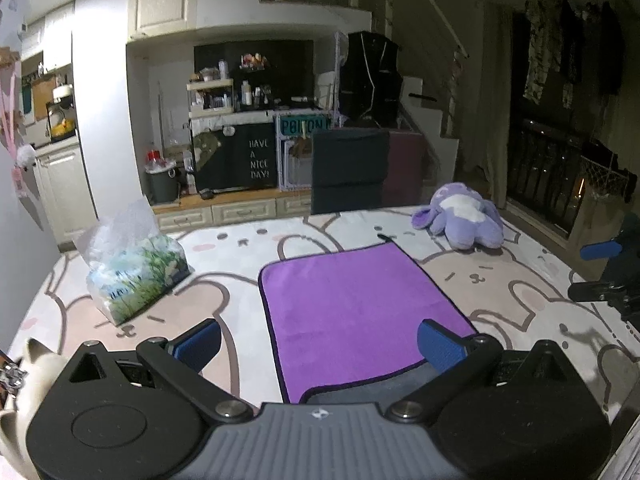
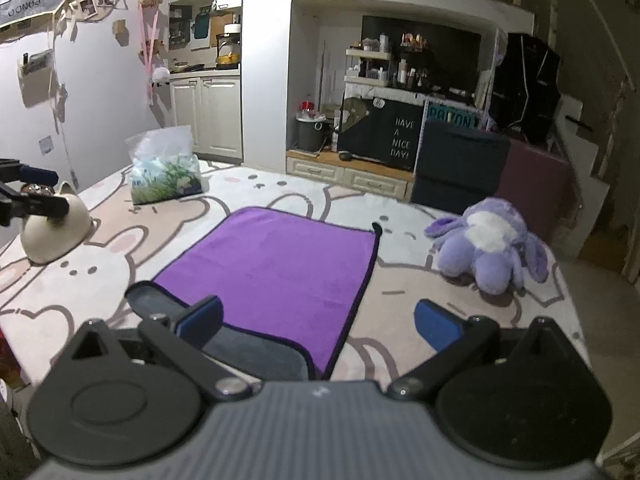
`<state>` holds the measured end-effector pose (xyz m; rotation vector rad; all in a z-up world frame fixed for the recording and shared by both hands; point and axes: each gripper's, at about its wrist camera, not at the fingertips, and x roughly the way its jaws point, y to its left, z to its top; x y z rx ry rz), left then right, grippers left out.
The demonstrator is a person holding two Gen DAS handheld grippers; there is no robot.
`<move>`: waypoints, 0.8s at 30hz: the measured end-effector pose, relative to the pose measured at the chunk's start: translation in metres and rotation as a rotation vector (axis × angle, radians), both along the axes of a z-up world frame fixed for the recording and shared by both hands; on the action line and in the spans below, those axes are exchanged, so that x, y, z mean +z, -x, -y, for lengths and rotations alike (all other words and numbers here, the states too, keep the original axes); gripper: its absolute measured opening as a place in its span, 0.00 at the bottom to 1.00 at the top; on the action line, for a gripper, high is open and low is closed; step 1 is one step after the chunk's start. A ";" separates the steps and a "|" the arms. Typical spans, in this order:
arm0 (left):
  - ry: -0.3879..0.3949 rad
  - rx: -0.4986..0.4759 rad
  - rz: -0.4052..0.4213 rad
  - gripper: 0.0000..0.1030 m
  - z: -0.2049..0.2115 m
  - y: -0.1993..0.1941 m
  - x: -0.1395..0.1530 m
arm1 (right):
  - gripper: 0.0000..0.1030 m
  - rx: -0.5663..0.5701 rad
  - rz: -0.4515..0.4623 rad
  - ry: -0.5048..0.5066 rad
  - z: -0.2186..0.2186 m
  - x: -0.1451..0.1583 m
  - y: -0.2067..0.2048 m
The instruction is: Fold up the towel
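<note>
A purple towel (image 1: 356, 304) with a dark hem lies on the rabbit-print mat; its near edge is turned over and shows a grey underside (image 1: 368, 390). It also shows in the right wrist view (image 2: 276, 268), with the grey folded strip (image 2: 248, 350) nearest. My left gripper (image 1: 320, 346) is open and empty, just above the towel's near edge. My right gripper (image 2: 318, 322) is open and empty, over the towel's near right corner. The right gripper also shows at the right edge of the left wrist view (image 1: 608, 276).
A purple plush toy (image 1: 460, 220) lies beyond the towel on the right. A plastic tissue pack (image 1: 136, 272) stands at the left. A cream cat-shaped bowl (image 2: 54, 230) sits at the mat's left. Cabinets and a dark chair (image 1: 350, 172) stand behind the mat.
</note>
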<state>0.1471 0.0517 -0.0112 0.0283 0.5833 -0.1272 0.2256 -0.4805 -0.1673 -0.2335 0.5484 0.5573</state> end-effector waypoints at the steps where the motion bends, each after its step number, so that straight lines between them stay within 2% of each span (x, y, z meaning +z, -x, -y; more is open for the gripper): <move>1: -0.003 0.000 -0.006 1.00 -0.001 -0.003 -0.004 | 1.00 0.002 -0.015 -0.004 0.001 -0.006 -0.005; 5: -0.011 -0.005 -0.035 1.00 -0.006 -0.015 -0.023 | 1.00 -0.026 -0.042 -0.024 0.000 -0.027 -0.024; 10: 0.068 -0.033 -0.084 1.00 -0.021 -0.029 -0.050 | 1.00 -0.026 -0.091 -0.035 -0.006 -0.056 -0.043; 14: 0.076 -0.038 -0.101 1.00 -0.027 -0.038 -0.069 | 1.00 -0.008 -0.130 -0.036 -0.013 -0.076 -0.058; 17: 0.098 -0.065 -0.143 0.96 -0.030 -0.045 -0.082 | 1.00 -0.004 -0.118 -0.024 -0.018 -0.090 -0.067; 20: 0.120 -0.095 -0.200 0.82 -0.031 -0.055 -0.094 | 1.00 0.002 -0.138 -0.015 -0.022 -0.100 -0.076; 22: 0.136 -0.107 -0.237 0.69 -0.032 -0.060 -0.102 | 1.00 0.008 -0.148 -0.028 -0.023 -0.105 -0.080; 24: 0.151 -0.118 -0.267 0.61 -0.032 -0.065 -0.110 | 1.00 0.033 -0.175 -0.053 -0.022 -0.109 -0.084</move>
